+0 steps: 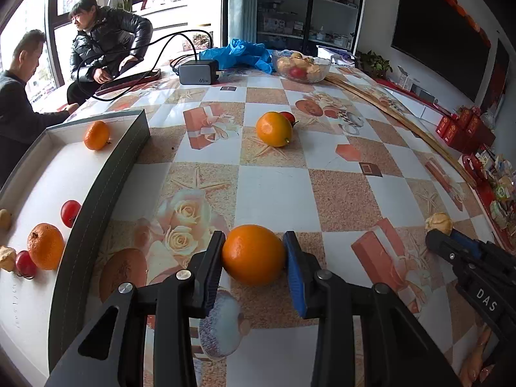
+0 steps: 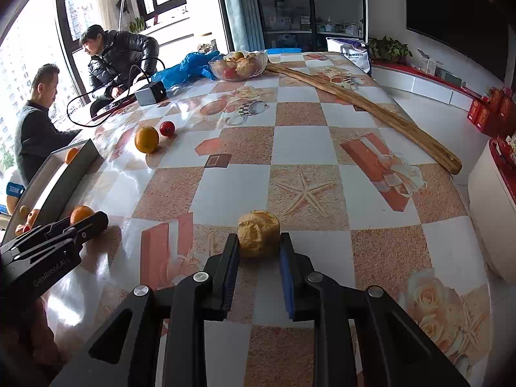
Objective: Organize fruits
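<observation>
The left gripper point(image 1: 254, 251) points down at the table point(image 1: 274, 193) with an orange point(image 1: 253, 254) between its jaws; the left pad touches the fruit's side and the right one sits against it or a hair off, so I cannot tell whether it is gripped or just released. To this gripper's left lies a box point(image 1: 106, 174) with a white floor, holding a second orange point(image 1: 45, 245), a mandarin point(image 1: 96, 134) at its far end, two small red fruits point(image 1: 70, 213) and pale lumpy pieces at the near edge. Ahead of the left gripper, well apart, another orange point(image 1: 274, 129) rests on the table with a red fruit just behind it. The right gripper point(image 2: 259, 245) is closed on a pale, wrinkled walnut-like fruit point(image 2: 259, 232), both pads pressing its sides, the fruit resting on the table. Far ahead of both tools stand a glass bowl point(image 2: 238, 64) of fruit, a blue bag point(image 2: 190, 66) and a grey charger point(image 1: 198, 71); a long wooden stick point(image 2: 364, 106) lies ahead and to the right. Two people point(image 1: 106, 42) sit by the window beyond the box
</observation>
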### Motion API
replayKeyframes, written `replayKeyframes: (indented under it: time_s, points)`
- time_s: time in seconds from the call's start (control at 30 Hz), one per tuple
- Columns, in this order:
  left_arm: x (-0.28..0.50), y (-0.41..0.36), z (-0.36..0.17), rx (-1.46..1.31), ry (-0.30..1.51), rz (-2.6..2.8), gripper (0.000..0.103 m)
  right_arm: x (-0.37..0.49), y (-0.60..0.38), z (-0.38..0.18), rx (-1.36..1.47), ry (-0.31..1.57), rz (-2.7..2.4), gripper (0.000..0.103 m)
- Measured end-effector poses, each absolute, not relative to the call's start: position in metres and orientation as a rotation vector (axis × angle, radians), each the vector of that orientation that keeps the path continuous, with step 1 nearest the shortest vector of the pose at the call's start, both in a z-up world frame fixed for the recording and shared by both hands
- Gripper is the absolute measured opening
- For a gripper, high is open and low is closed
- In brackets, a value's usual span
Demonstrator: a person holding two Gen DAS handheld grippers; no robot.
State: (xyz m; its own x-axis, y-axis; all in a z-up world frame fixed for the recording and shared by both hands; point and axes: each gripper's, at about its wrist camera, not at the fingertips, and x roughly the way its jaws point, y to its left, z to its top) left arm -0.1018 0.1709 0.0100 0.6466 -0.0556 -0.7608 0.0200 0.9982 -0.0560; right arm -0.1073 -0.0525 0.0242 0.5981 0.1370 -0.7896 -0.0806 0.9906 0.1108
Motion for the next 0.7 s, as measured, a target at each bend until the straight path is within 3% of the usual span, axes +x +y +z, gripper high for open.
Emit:
replayKeyframes:
  time_s: [0.7]
  points:
    - [-0.0987, 0.1712, 0.0093, -0.034, 0.869, -0.04, 0.04, -0.1084, -0.0551, 0.0241, 0.079, 0.918, 0.132, 0.024]
